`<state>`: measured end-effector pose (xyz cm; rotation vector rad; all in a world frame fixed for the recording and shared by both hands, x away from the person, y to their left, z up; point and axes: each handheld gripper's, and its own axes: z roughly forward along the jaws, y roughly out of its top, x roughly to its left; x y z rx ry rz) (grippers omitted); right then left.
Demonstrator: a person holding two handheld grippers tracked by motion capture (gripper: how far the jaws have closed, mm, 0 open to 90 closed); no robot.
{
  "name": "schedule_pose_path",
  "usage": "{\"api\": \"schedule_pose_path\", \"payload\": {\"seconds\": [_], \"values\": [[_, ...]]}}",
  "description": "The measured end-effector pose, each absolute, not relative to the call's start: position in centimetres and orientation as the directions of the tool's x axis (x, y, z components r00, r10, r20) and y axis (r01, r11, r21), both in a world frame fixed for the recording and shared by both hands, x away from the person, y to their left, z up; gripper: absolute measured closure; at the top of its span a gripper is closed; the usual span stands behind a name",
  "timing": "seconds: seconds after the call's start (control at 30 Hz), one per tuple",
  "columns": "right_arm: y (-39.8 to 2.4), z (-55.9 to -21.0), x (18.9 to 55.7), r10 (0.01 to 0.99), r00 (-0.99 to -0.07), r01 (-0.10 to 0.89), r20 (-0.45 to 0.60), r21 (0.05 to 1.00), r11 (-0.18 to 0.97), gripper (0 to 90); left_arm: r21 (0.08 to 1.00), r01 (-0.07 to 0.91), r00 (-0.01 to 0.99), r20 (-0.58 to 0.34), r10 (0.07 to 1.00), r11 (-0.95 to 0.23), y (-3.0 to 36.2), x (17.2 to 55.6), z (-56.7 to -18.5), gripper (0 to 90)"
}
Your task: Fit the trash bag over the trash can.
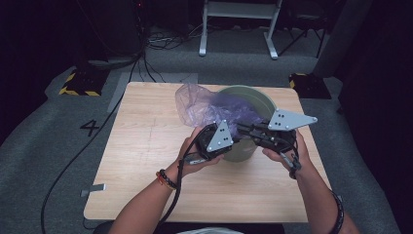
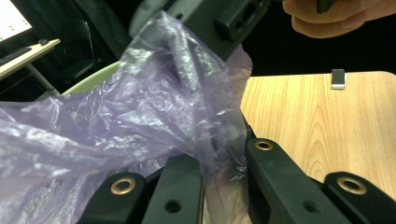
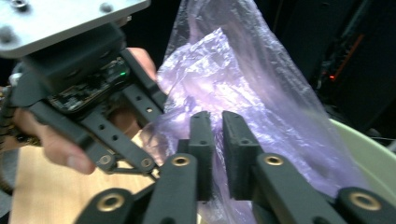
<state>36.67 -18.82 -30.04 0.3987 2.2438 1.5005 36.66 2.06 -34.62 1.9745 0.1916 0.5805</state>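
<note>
Pale green bin (image 1: 253, 97) sits at the far-centre of the desk (image 1: 146, 161), near the far edge. A purple translucent plastic bag (image 1: 204, 105) is partly inside it; the rest is bunched above the rim and spills over the left side toward the person.

The bag is thin, crinkled and see-through, with glossy highlights along the folds.

Left tool (image 1: 221, 139) is just at the bin's near-left wall, jaws clenched on a fold of bag film; the left gripper view shows the film (image 2: 219, 154) pinched between them. Right tool (image 1: 243, 130) reaches in from the right across the rim, jaws nearly closed with the film (image 3: 212, 154) caught in the narrow gap. The two tools are close together, almost touching.

Desk surface left of and in front of the bin is bare wood. A small grey clip (image 1: 92, 189) sits at the near-left edge.
</note>
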Motion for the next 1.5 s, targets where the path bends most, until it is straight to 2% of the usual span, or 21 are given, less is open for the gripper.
{"api": "schedule_pose_path", "payload": {"seconds": [0.13, 0.3, 0.6, 0.7, 1.03, 1.2, 1.3, 1.37, 1.43, 1.5], "values": [[-19.2, -30.4, 36.5, 0.457, -0.870, 0.004, -0.186, 0.924, 0.383, 89.9, 0.878, -0.118, 0.873, 0.314, 0.373, -0.464, 2.1, 36.5, -34.7, 79.8], [-20.4, -30.5, 36.0, 0.496, -0.846, -0.006, -0.197, 0.933, 0.360, 90.0, 0.891, -0.119, 0.870, 0.306, 0.387, -0.439, 3.3, 36.0, -35.0, 61.4], [-22.5, -30.9, 35.7, 0.540, -0.822, 0.011, -0.181, 0.943, 0.332, 90.0, 0.907, -0.107, 0.850, 0.296, 0.436, -0.407, 7.4, 35.0, -34.8, 46.7], [-22.9, -31.2, 35.6, 0.548, -0.817, 0.016, -0.176, 0.945, 0.327, 90.0, 0.895, -0.110, 0.823, 0.325, 0.466, -0.431, 8.3, 35.0, -34.9, 43.8], [-24.0, -32.2, 35.1, 0.561, -0.809, 0.023, -0.175, 0.945, 0.327, 90.0, 0.914, -0.020, 0.843, 0.233, 0.484, -0.405, 9.8, 36.9, -35.9, 43.2], [-24.3, -32.6, 34.9, 0.557, -0.812, 0.030, -0.174, 0.941, 0.338, 88.7, 0.906, -0.033, 0.842, 0.253, 0.476, -0.423, 9.2, 36.8, -36.1, 46.2], [-24.4, -32.7, 34.8, 0.559, -0.810, 0.031, -0.178, 0.939, 0.344, 84.7, 0.900, -0.047, 0.847, 0.266, 0.460, -0.433, 9.0, 36.8, -36.0, 51.2], [-24.4, -32.6, 34.7, 0.554, -0.812, 0.024, -0.184, 0.937, 0.347, 78.0, 0.894, -0.059, 0.853, 0.276, 0.442, -0.445, 8.9, 36.8, -36.1, 56.9], [-24.4, -32.4, 34.6, 0.551, -0.812, 0.020, -0.192, 0.935, 0.355, 73.9, 0.890, -0.063, 0.852, 0.284, 0.440, -0.452, 8.6, 36.8, -36.1, 58.0], [-24.2, -32.1, 34.5, 0.552, -0.808, 0.007, -0.205, 0.934, 0.357, 65.4, 0.887, -0.070, 0.854, 0.290, 0.432, -0.457, 8.5, 36.8, -36.1, 60.7]]}}
